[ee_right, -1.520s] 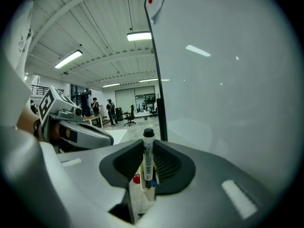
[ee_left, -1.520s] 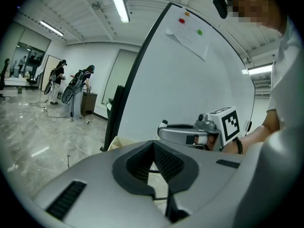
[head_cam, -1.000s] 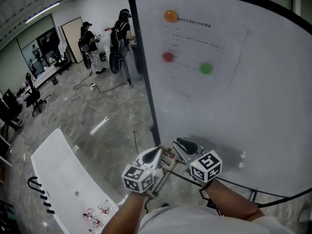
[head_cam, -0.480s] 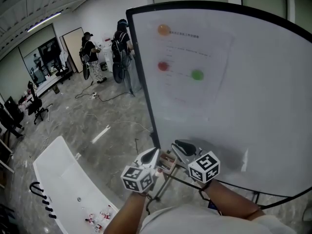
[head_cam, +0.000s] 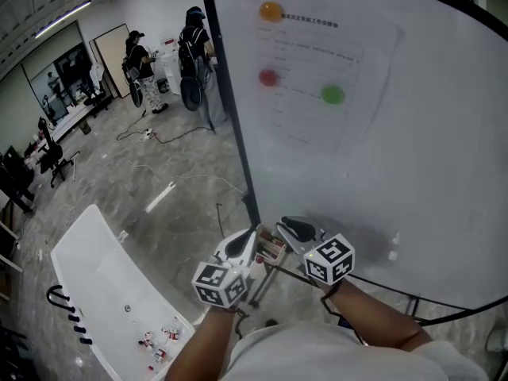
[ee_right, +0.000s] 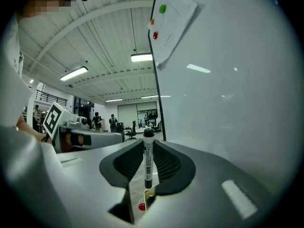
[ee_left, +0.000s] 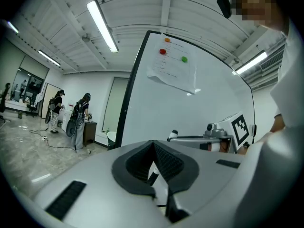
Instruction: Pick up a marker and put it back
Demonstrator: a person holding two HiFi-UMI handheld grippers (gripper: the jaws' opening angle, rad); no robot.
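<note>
My right gripper is shut on a white marker. The marker stands along the jaws, with its black cap at the fingertips and pointing away from me. In the head view, the right gripper is held low in front of the whiteboard, close to its lower left corner. My left gripper sits just to its left. The left gripper's pads meet at their tips in the left gripper view, and nothing is gripped between them. Through the gap below the marker, a red dot shows.
A paper sheet hangs on the board under orange, red and green magnets. A long white table with small items stands at the lower left. Two people stand far back by a bench. Cables lie on the grey floor.
The head view has shifted a little. Both grippers stay close together at the board's lower left, and the marker stays in the right one.
</note>
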